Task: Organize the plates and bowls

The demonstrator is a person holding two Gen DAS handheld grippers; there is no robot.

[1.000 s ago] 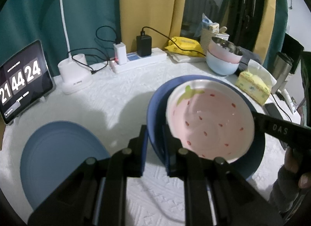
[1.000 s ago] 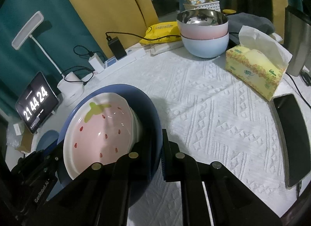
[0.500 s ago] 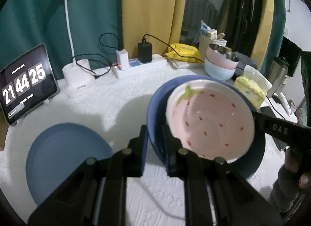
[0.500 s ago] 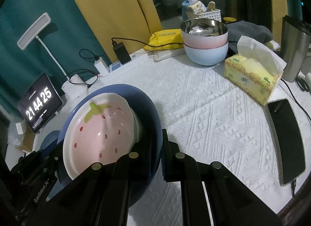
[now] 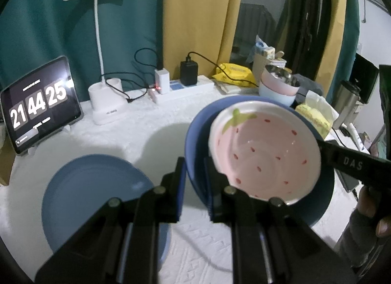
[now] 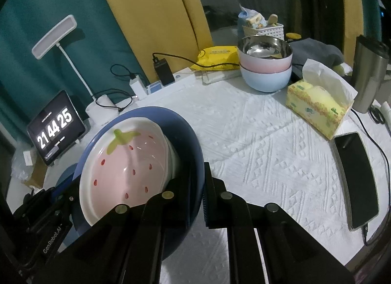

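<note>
A dark blue plate [image 5: 195, 122] carries a pink strawberry-patterned dish [image 5: 264, 154] and hangs above the tablecloth, casting a shadow. My left gripper [image 5: 194, 164] is shut on the plate's near-left rim. My right gripper [image 6: 198, 174] is shut on the opposite rim of the same plate [image 6: 185, 132], with the dish [image 6: 127, 159] to its left. A second blue plate [image 5: 97, 186] lies flat on the table at lower left. A steel bowl sits inside stacked pink and pale blue bowls [image 6: 266, 64] at the back.
A tissue box [image 6: 317, 105], a phone [image 6: 356, 176] on a cable and a steel tumbler [image 6: 369, 74] stand at the right. A tablet clock [image 5: 39, 108], desk lamp [image 5: 105, 103] and power strip [image 5: 183, 88] line the back left edge.
Both grippers have risen with the blue plate and dish between them. The table and the things on it look lower and farther away.
</note>
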